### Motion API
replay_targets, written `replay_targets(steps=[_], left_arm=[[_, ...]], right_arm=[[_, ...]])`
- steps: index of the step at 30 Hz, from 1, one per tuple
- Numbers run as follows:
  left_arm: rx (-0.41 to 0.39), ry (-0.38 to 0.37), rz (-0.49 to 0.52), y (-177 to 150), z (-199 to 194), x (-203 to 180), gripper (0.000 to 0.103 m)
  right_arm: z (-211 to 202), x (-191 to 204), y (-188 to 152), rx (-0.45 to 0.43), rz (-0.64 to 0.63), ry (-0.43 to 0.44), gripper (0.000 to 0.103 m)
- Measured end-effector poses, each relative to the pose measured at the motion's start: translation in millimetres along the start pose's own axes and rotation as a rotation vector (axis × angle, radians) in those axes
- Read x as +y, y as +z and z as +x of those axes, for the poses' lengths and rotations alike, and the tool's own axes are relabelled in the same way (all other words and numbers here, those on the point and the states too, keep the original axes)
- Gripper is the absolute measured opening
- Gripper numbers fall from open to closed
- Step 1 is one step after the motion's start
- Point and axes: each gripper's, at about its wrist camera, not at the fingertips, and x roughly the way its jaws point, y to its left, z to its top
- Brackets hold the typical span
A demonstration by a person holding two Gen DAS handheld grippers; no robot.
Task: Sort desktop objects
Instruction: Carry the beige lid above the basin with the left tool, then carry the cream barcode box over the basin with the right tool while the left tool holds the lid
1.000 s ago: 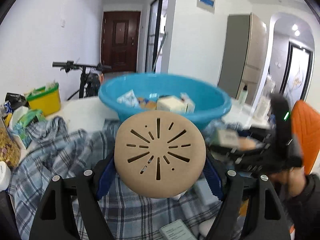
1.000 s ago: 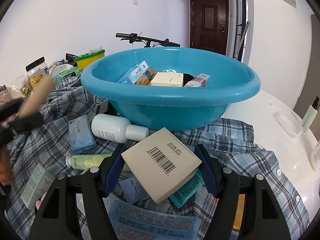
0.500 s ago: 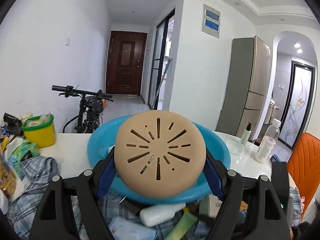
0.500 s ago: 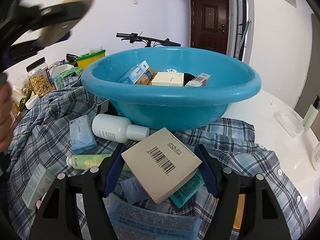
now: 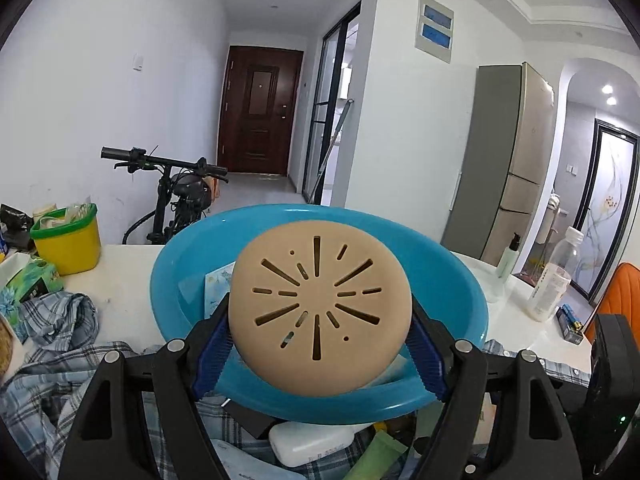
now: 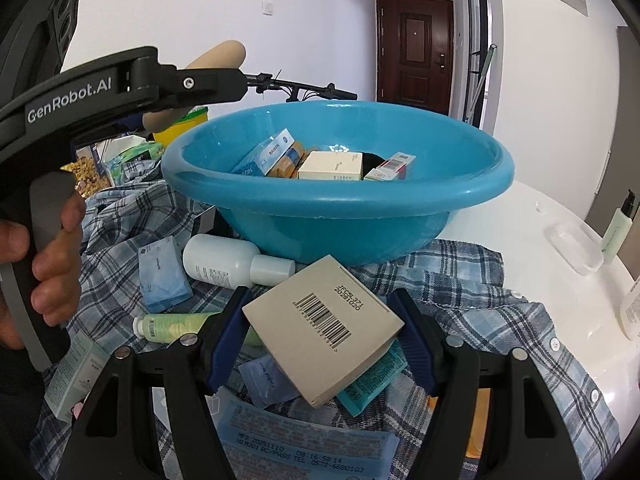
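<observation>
Between the left gripper's pads: the left gripper [image 5: 318, 354] is clamped across the widest part of a tan slotted disc [image 5: 320, 312], so the flat round piece cannot slip out sideways.
Ahead of the left gripper: the blue basin [image 5: 176, 264] lies just beyond and below the disc, probably where the disc is to be dropped.
Between the right gripper's pads: the right gripper [image 6: 318, 342] is clamped on a beige barcoded box [image 6: 324, 330], held by its opposite edges and tilted.
Ahead of the right gripper: the same basin, already holding several small cartons [image 6: 332, 165], sits on a plaid shirt [image 6: 472, 304] spread over the worktop [image 6: 560, 264].
Below the right gripper: a white bottle [image 6: 228, 260], a green tube [image 6: 176, 325] and sachets wait unsorted.
</observation>
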Motion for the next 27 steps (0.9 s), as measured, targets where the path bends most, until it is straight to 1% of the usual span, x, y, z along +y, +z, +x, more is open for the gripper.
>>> replay_targets(steps=[4, 7, 13, 23, 27], left_arm=[[-0.001, 0.013, 0.041, -3, 0, -9, 0.080], [-0.007, -0.001, 0.041, -3, 0, -12, 0.080], [0.002, 0.007, 0.054, -7, 1, -16, 0.080], [-0.012, -0.003, 0.039, -5, -5, -12, 0.080], [-0.013, -0.007, 0.024, -3, -6, -9, 0.080]], right_arm=[[-4, -1, 0, -0.023, 0.006, -0.005, 0.069], [-8, -3, 0, -0.045, 0.021, -0.012, 0.069], [-11, -5, 1, -0.062, 0.038, -0.014, 0.069], [-15, -2, 1, -0.089, 0.015, -0.037, 0.069], [-23, -2, 3, -0.127, 0.009, -0.047, 0.069]])
